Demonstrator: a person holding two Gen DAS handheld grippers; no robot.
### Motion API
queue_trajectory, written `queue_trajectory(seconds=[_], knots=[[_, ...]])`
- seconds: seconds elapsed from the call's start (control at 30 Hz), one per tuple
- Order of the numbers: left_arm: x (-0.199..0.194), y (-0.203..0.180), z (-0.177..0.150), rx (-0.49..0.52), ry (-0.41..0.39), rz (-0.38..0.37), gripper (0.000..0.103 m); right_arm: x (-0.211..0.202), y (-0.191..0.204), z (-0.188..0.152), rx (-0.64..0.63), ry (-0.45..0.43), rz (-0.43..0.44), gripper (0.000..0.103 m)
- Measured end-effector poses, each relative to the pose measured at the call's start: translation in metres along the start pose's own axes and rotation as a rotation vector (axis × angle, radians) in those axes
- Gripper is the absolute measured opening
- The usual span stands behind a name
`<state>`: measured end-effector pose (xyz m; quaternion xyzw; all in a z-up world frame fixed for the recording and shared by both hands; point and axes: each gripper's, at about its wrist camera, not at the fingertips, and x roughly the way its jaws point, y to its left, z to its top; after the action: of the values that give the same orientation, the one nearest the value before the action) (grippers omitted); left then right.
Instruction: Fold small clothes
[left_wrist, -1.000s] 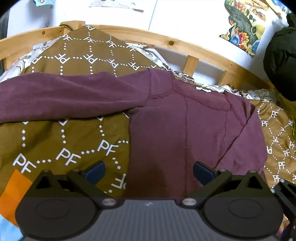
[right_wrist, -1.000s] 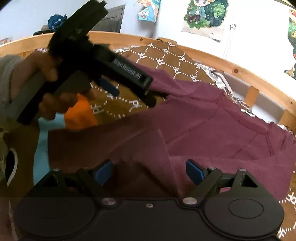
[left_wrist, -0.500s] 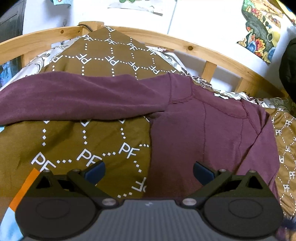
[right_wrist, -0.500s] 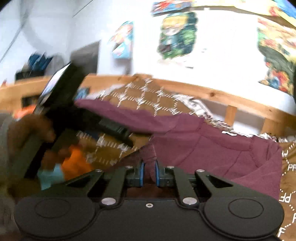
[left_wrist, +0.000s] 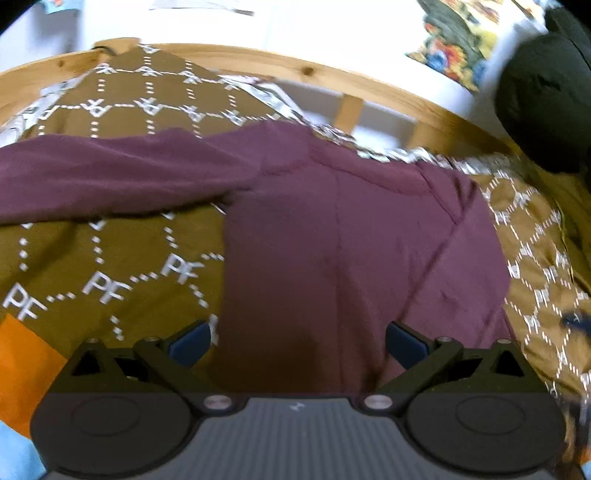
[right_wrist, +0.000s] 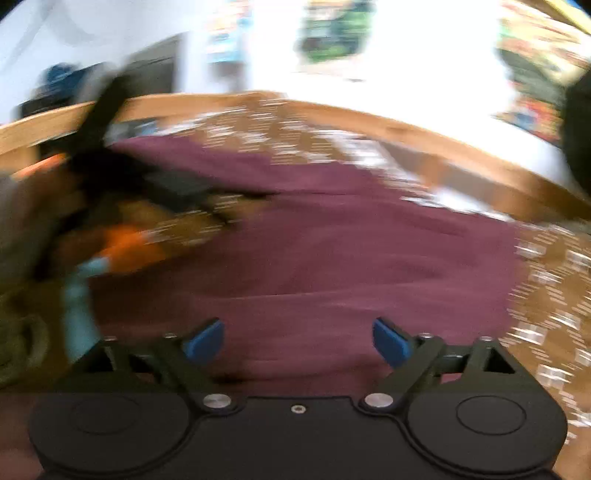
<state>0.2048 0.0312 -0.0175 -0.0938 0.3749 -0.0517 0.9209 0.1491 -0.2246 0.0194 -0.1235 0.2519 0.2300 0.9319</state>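
Observation:
A maroon long-sleeved top (left_wrist: 354, 251) lies spread on a brown bedcover with white PF print (left_wrist: 110, 266). One sleeve (left_wrist: 110, 177) stretches out to the left. My left gripper (left_wrist: 297, 345) is open and empty, its blue pads just above the top's near hem. In the blurred right wrist view the same top (right_wrist: 332, 251) fills the middle. My right gripper (right_wrist: 297, 339) is open and empty over the top's near part. The other gripper (right_wrist: 110, 147) shows as a dark blur at the left of that view.
A wooden bed rail (left_wrist: 332, 77) curves along the back. A black garment (left_wrist: 543, 99) hangs at the right. An orange patch (left_wrist: 26, 365) and a light blue one lie at the front left. Posters hang on the white wall.
My right gripper was shut on a fold of the maroon top half a second ago; it has now let go, opened and is moving fast. The left gripper stayed open and shifted slightly.

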Motion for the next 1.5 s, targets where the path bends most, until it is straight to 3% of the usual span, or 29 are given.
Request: queue_trajectory(seconds=[0.07,0.13,0.3,0.4,0.43,0.47,0.53,0.6,0.63,0.73,0.87,1.03,1.1,1.17,1.2,1.27,1.37,1.5], knots=[[0.000,-0.008,-0.005,0.035,0.009,-0.003,0.103,0.011,-0.034,0.004,0.091,-0.011,-0.135,0.102],[0.001,-0.016,-0.011,0.078,0.017,0.002,0.103,0.030,-0.067,0.009,0.182,0.001,-0.203,0.102],[0.005,-0.031,-0.024,0.157,0.069,-0.003,0.103,0.085,-0.134,0.022,0.382,0.029,-0.238,0.092],[0.009,-0.033,-0.029,0.158,0.094,-0.016,0.103,0.111,-0.154,0.018,0.435,0.079,-0.241,0.077],[0.011,-0.033,-0.030,0.159,0.102,-0.017,0.103,0.118,-0.160,0.017,0.452,0.097,-0.230,0.068],[0.013,-0.034,-0.031,0.162,0.107,-0.015,0.103,0.124,-0.165,0.014,0.468,0.108,-0.219,0.045],[0.016,-0.035,-0.032,0.173,0.116,-0.008,0.103,0.132,-0.169,0.012,0.485,0.135,-0.232,0.020],[0.018,-0.036,-0.031,0.178,0.119,-0.013,0.103,0.127,-0.171,0.011,0.489,0.107,-0.250,0.003],[0.018,-0.036,-0.029,0.174,0.117,-0.020,0.103,0.123,-0.172,0.015,0.474,0.092,-0.270,0.003],[0.019,-0.035,-0.027,0.165,0.115,-0.031,0.103,0.111,-0.174,0.021,0.454,0.045,-0.306,0.002],[0.029,-0.039,-0.030,0.182,0.161,0.002,0.103,0.130,-0.178,0.010,0.444,0.129,-0.340,0.002],[0.029,-0.044,-0.038,0.247,0.158,0.047,0.103,0.133,-0.171,0.005,0.424,0.123,-0.368,0.005],[0.021,-0.041,-0.034,0.218,0.135,0.037,0.103,0.127,-0.167,0.008,0.425,0.111,-0.365,0.016],[0.009,-0.034,-0.027,0.180,0.107,0.013,0.103,0.114,-0.162,0.009,0.422,0.073,-0.354,0.035],[0.002,-0.029,-0.021,0.160,0.089,0.001,0.103,0.107,-0.157,0.011,0.416,0.052,-0.352,0.039],[-0.014,-0.017,-0.010,0.126,0.029,0.019,0.103,0.090,-0.143,0.014,0.388,0.011,-0.322,0.056],[-0.036,0.007,0.009,0.049,-0.083,0.162,0.103,0.065,-0.123,0.015,0.363,-0.021,-0.262,0.075],[-0.064,0.055,0.024,-0.134,-0.198,0.387,0.103,0.036,-0.090,0.016,0.323,-0.049,-0.177,0.094]])
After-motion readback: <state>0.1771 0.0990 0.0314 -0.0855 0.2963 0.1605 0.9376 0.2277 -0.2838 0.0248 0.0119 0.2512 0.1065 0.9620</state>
